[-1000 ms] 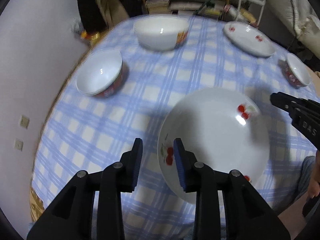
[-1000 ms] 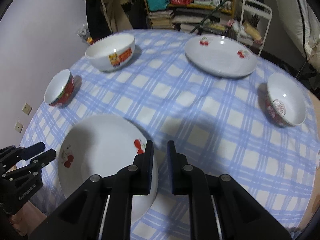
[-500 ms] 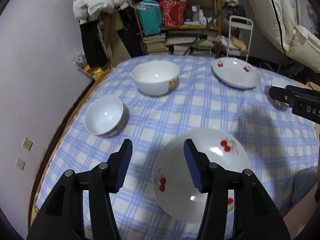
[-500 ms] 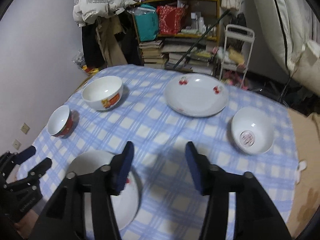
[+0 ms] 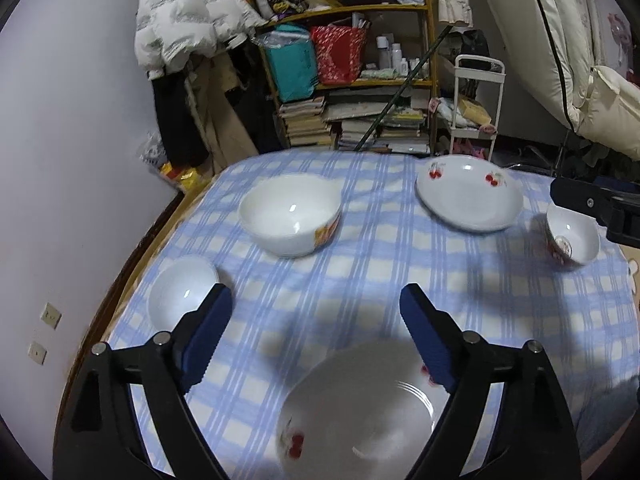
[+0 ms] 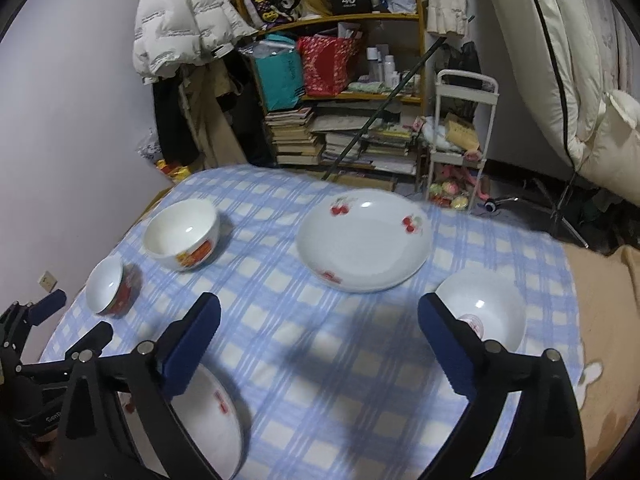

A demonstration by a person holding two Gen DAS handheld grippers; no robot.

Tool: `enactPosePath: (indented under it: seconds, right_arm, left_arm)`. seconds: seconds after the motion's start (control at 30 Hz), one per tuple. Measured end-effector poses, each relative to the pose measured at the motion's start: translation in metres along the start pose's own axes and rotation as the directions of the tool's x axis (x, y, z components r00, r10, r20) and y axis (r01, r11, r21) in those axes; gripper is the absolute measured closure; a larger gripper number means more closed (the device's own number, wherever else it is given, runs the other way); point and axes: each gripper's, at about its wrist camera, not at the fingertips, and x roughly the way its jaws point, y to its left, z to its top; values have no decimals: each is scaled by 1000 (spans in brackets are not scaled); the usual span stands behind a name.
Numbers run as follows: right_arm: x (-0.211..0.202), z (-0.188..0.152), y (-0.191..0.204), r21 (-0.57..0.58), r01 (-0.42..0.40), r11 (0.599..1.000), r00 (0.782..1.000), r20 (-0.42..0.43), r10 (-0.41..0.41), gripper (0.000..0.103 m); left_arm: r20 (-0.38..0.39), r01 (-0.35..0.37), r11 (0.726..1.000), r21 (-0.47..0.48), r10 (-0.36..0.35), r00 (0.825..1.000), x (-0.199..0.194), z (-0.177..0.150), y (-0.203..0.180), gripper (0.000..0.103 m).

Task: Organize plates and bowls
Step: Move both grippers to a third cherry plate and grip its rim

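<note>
On the blue checked tablecloth (image 5: 360, 272) lie two white cherry plates: one near (image 5: 360, 412) (image 6: 212, 420) and one far (image 5: 468, 196) (image 6: 364, 240). A large white bowl (image 5: 290, 214) (image 6: 182, 234) stands at the far left. A small red-sided bowl (image 5: 182, 292) (image 6: 110, 286) sits at the left edge, and another small bowl (image 5: 572, 240) (image 6: 480, 312) at the right. My left gripper (image 5: 314, 296) hangs above the near plate with its jaws opening and nothing between them. My right gripper (image 6: 320, 304) hovers over the cloth's middle, its jaws also opening and empty.
Beyond the table stand a wooden shelf (image 6: 340, 92) stacked with books and bags, and a white cart (image 6: 460, 140). A white jacket (image 5: 188, 20) hangs at the left by the wall. Pale bedding (image 6: 580, 80) fills the right.
Both grippers went from nearly shut to wide open, and rose and drew back from the near plate. The plate stays on the cloth, and more of the room shows.
</note>
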Motion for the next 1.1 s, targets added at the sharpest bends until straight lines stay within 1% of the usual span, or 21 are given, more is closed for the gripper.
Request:
enactPosePath:
  seconds: [0.1,0.17,0.2,0.33,0.47,0.6,0.67,0.73,0.8,0.87,0.93,1.0,1.07,1.1]
  right_arm:
    - [10,16,-11,-3,19,1000,1000,10,-19,0]
    - [17,25,-17,-15,27,1000,1000,14,-27,0]
    - [21,30,-21,-24,34,999,999,21,-33,0]
    - [41,49,-39,-54,73,996,997,39,-71,0]
    - [66,64,-63,-35,77,996,997,-1,-77,0]
    - [90,73,-84,-15,93,996,995,-46,-93,0]
    - [99,75,-93,-4,93,996,994,-61,-94,0]
    - [110,75,-102,19,80,997,993,-85,-78,0]
    - [124,75,-112,54,47,997,992,-121,-40,0]
    - [137,74,-119,76,24,997,988,-157,-12,5]
    - [146,73,-126,101,27,995,984,-178,-9,9]
    - [154,70,-136,124,27,992,980,-200,-1,12]
    - [161,69,-142,141,18,990,976,-216,13,21]
    - [166,67,-146,152,13,988,973,-231,23,23]
  left_arm:
    - [2,6,1000,3,-6,1000,16,19,-11,15]
    - [-13,1,1000,-3,-1,1000,30,34,-18,15]
    - [-31,6,1000,-4,-6,1000,40,42,-22,15]
    - [-48,31,999,-29,-32,998,69,64,-34,15]
    - [-78,48,998,-44,-51,996,98,84,-49,15]
    - [-141,62,998,-34,-66,988,128,97,-64,15]
    - [-168,68,997,-46,-74,983,144,103,-71,15]
    - [-199,87,994,-66,-99,975,161,107,-78,15]
    - [-227,105,991,-85,-122,966,175,109,-84,15]
    - [-262,143,985,-92,-163,951,186,110,-89,15]
    - [-283,177,981,-84,-194,939,197,112,-95,15]
    - [-288,180,979,-91,-199,937,204,113,-97,15]
    - [-299,182,977,-111,-208,931,212,115,-97,16]
    - [-305,182,976,-120,-211,929,215,116,-98,17]
